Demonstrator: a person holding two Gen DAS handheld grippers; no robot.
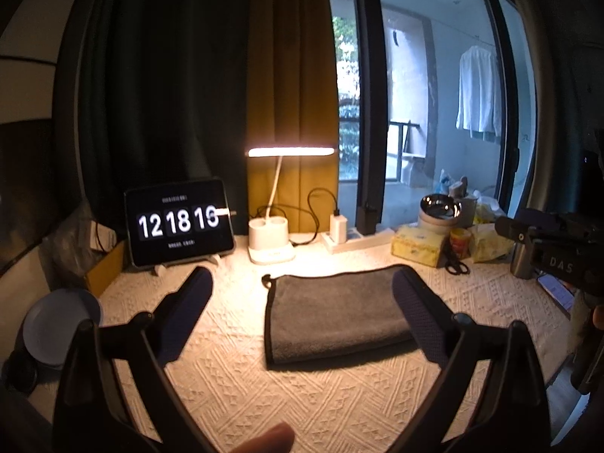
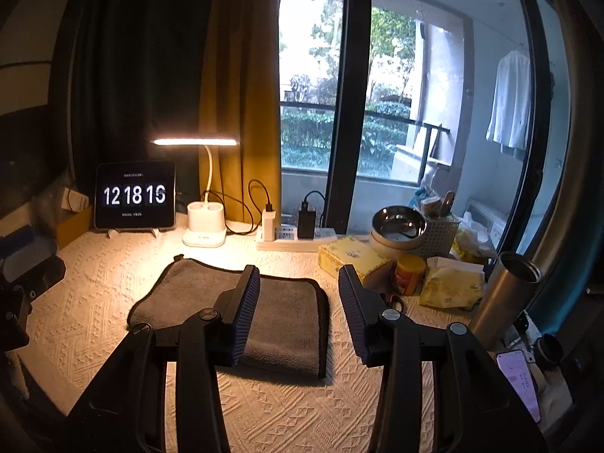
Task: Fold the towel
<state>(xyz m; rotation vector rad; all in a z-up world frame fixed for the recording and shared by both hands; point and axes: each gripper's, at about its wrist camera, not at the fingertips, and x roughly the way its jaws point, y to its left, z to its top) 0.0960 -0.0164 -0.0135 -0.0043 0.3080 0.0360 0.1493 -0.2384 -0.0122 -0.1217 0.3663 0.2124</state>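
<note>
Towel (image 1: 339,313), grey, soft and limp, already doubled on table (image 1: 234,389); best pinched at bound corner; left gripper (image 1: 302,321) and right gripper (image 2: 300,313) both spread, empty.

We see the towel (image 1: 336,313) lying folded on the tablecloth (image 1: 302,396), with our left gripper (image 1: 302,302) and right gripper (image 2: 299,294) above its near side. Behind it stands the lamp (image 1: 270,243), the clock tablet (image 1: 179,222) to the lamp's left, the power strip (image 2: 294,236) to its right. Tissue packs (image 2: 351,258), a bowl (image 2: 398,224) and a tumbler (image 2: 502,294) lie right of the towel.
</note>
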